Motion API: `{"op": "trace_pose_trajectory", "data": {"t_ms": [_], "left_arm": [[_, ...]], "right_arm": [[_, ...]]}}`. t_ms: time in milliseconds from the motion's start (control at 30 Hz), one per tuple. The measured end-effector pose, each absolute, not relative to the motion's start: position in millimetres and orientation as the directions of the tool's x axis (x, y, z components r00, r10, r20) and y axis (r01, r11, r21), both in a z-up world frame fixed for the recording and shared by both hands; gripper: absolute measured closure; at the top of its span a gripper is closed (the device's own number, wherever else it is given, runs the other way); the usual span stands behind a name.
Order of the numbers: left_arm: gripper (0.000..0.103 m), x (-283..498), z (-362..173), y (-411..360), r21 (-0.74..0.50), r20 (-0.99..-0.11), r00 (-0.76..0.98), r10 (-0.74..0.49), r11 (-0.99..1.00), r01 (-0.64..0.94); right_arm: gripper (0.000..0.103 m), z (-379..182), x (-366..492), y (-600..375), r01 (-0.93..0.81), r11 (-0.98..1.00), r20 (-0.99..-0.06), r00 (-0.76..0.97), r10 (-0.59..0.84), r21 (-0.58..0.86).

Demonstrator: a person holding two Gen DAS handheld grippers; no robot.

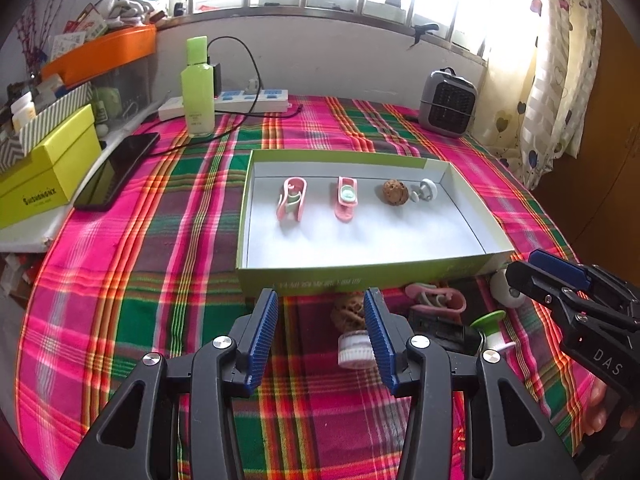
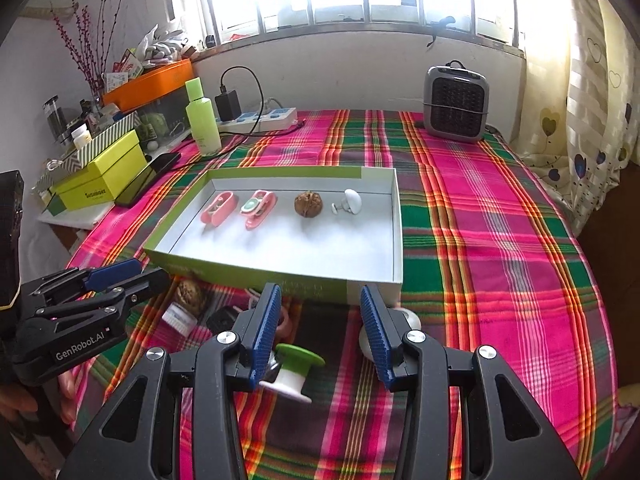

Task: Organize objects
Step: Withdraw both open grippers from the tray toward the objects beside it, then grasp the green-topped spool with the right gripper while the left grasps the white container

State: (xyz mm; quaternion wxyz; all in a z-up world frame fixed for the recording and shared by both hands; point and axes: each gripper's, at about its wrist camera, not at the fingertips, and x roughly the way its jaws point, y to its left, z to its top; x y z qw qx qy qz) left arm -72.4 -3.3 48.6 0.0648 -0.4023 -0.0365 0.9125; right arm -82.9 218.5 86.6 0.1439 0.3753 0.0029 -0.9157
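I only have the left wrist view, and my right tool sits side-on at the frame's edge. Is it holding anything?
Observer: No. The right tool is open with nothing pressed between its fingers. The green spool lies on the cloth close to its left finger.
Operator: And the white piece half hidden behind that tool, where is it exactly?
Observer: The white piece rests on the cloth just outside the tool's right finger, in front of the box near its front right corner.
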Motion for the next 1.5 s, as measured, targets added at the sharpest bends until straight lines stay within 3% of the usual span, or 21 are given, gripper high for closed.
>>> {"op": "trace_pose_trajectory", "data": {"t_ms": [567,1500], "left_arm": [[0.055,-49,34,-7,-0.181,-0.731,-0.644,0.226,-0.974,-0.136],[0.054,-67,16,6,-0.185,-0.758,-0.613,0.223,-0.975,-0.125]], "right_arm": [[0.060,68,-61,225,0.281,-0.952,-0.704,-0.652,-0.282,0.120],[0.060,51,-54,220,0.339,-0.923,-0.716,-0.597,-0.362,0.183]]}}
